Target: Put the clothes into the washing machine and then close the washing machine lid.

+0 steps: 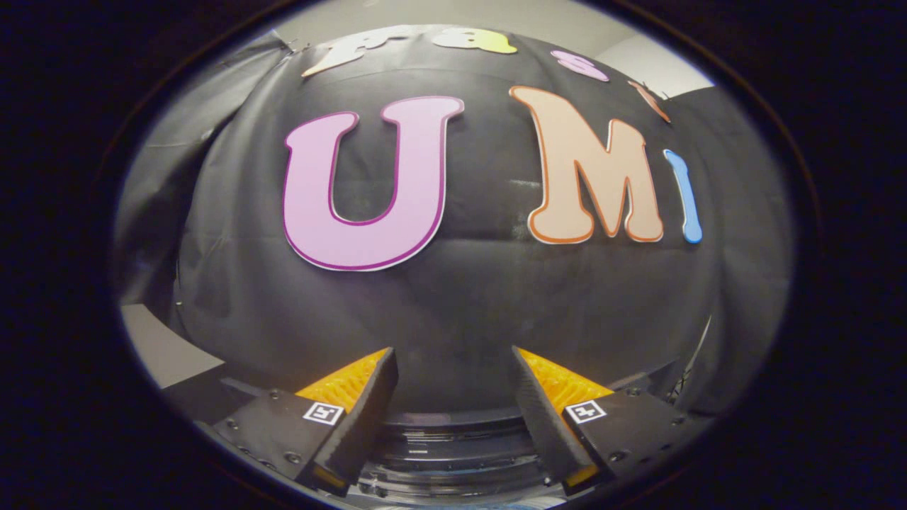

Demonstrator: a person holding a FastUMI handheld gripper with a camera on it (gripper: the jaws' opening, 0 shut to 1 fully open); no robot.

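Note:
My gripper (453, 354) is open, its two fingers spread wide with nothing between them. It is raised and faces the booth's black cloth wall. Below and between the fingers lies a dark, curved, ridged surface (453, 443) that may be the top of the washing machine; I cannot tell whether a lid there is open or shut. No clothes are visible.
The black cloth wall (453, 297) hangs straight ahead, close beyond the fingers. A strip of pale floor or table (166, 347) lies off to the left of the left finger. A thin cable or pole (698, 354) stands to the right of the right finger.

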